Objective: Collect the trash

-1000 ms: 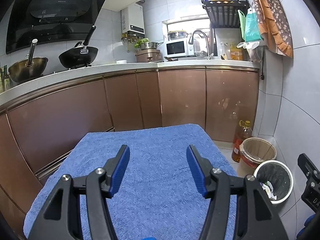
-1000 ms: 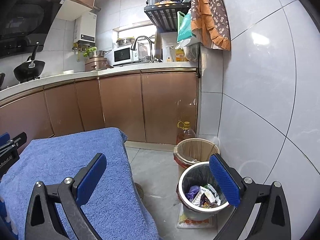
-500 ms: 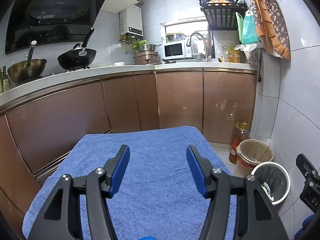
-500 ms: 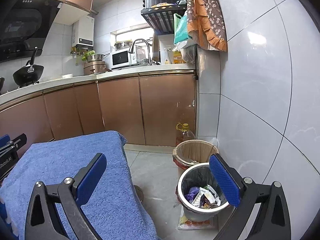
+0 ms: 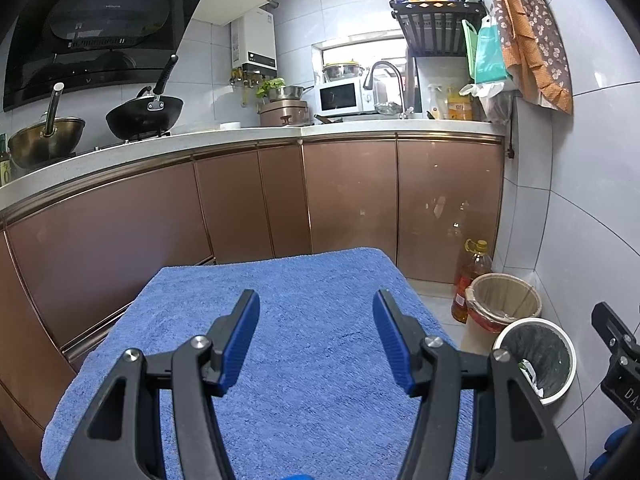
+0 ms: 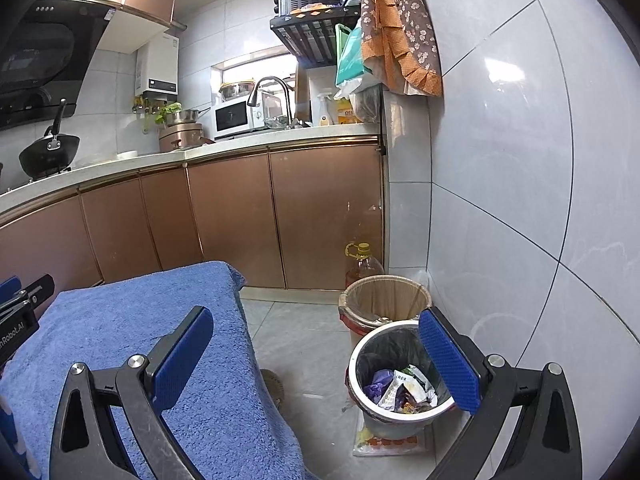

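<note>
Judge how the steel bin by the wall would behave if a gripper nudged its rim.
The steel bin holds only a few wrappers, so it is probably light and would slide. It stands on a flat plastic bag over smooth tile, likely slippery. It looks rigid, unlikely to flex.

**Legible markings in the kitchen views**

We can read very little here. In the right wrist view, white lettering on the black body of the left gripper (image 6: 18,334) at the left edge reads "nRobot.AI", its beginning cut off by the frame. In the left wrist view, the black body of the right gripper (image 5: 622,384) at the right edge carries white letters "DA", the rest out of frame. The range hood (image 5: 108,8) bears a small brand word on its dark glass, too small for us to read. The oil bottle (image 5: 468,280) and the flat packet (image 6: 390,442) under the bin show printed labels we cannot make out.
</note>
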Motion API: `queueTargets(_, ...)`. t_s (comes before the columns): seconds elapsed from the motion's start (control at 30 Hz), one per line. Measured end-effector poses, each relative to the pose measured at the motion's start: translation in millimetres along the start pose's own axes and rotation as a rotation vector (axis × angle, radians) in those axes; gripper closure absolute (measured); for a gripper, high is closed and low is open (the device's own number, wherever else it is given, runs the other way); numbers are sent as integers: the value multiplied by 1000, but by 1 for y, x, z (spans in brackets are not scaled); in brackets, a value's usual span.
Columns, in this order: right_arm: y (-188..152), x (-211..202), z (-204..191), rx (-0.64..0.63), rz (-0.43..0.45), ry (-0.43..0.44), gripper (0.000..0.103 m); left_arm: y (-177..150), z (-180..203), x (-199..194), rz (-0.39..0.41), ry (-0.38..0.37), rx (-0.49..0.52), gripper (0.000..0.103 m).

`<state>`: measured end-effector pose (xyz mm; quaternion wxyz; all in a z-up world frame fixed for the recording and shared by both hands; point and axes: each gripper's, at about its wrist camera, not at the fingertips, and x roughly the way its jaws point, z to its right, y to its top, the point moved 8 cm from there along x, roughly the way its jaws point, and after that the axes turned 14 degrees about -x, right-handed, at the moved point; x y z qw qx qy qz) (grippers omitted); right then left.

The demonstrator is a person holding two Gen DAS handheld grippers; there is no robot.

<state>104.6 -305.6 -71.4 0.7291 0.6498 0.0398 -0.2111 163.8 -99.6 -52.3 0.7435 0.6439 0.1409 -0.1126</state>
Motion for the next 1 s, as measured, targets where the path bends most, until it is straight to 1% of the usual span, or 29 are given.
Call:
queueTargets(0.5, -1, 0, -1, 1, 3, 1, 0, -6, 1, 4, -14, -1, 1, 46)
queueTargets(0.73, -1, -2, 0, 2, 6, -2, 0, -6, 3, 3, -7, -3, 10, 46)
queueTargets(1.0, -2, -3, 0, 3, 4, -2, 0, -8, 2, 6, -25, -3, 2, 45)
